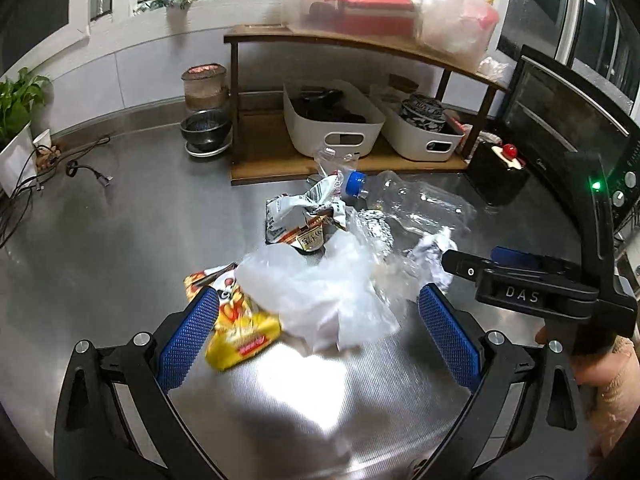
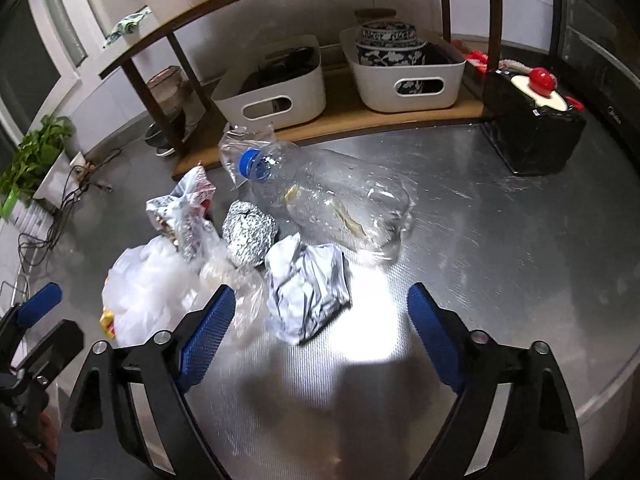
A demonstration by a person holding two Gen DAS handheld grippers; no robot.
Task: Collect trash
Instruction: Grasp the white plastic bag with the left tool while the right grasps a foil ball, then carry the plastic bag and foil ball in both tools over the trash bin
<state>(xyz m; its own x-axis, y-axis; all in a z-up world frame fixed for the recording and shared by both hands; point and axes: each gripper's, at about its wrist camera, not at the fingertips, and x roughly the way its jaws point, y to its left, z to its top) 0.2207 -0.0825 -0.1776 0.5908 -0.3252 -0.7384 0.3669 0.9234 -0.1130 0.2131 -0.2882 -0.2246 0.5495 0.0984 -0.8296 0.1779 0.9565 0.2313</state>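
Observation:
Trash lies in a heap on the steel counter [image 1: 120, 240]. A white plastic bag [image 1: 316, 292] lies over a yellow snack wrapper [image 1: 240, 332]. My left gripper [image 1: 316, 300] is open, its blue pads either side of the bag. Behind lie a printed wrapper [image 1: 304, 216], a foil ball [image 1: 374, 228] and a crushed clear bottle with a blue cap [image 1: 416, 200]. My right gripper [image 2: 320, 300] is open, with a crumpled silver-white wrapper [image 2: 308, 292] between its pads. The foil ball [image 2: 250, 236], bottle [image 2: 340, 196], white bag [image 2: 148, 284] and printed wrapper [image 2: 180, 212] show there too.
A wooden shelf [image 1: 260, 152] at the back holds two white bins [image 1: 336, 120]. A black box with a red knob [image 2: 532, 120] and a black oven [image 1: 568, 128] stand right. A potted plant [image 1: 16, 120], cables [image 1: 80, 168] and stacked bowls [image 1: 206, 120] are left.

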